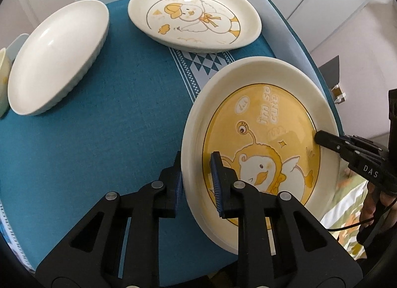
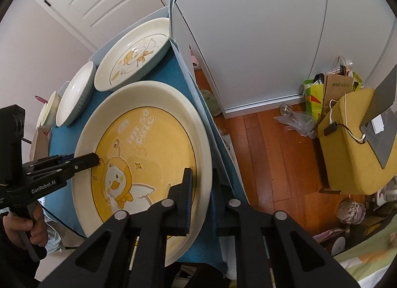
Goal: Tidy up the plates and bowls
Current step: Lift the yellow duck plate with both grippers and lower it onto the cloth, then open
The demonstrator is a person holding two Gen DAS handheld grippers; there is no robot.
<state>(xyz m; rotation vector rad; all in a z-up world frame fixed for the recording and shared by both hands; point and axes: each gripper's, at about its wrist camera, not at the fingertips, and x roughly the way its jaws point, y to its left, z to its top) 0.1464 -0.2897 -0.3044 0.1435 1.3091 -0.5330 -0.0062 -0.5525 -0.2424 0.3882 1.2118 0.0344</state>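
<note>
A large cream plate with a yellow duck centre (image 1: pixel 260 139) (image 2: pixel 148 154) lies at the near right corner of the teal tablecloth (image 1: pixel 111 114). My left gripper (image 1: pixel 196 163) is shut on its left rim, one pad inside and one outside. My right gripper (image 2: pixel 201 173) is shut on the opposite rim, at the table's edge. Each gripper also shows in the other's view: right gripper (image 1: pixel 320 136), left gripper (image 2: pixel 95 160) with a hand on its handle. Behind lie a cream plate with a duck drawing (image 1: pixel 196 15) (image 2: pixel 134 54) and a white ribbed bowl (image 1: pixel 57 57) (image 2: pixel 74 96).
A small pale bowl (image 1: pixel 3 69) (image 2: pixel 48 111) sits at the far left edge. The table drops off right beside the plate to a wooden floor (image 2: pixel 273 144). There stand a yellow stool with a laptop (image 2: pixel 352 144) and paper bags (image 2: pixel 330 89) by white doors.
</note>
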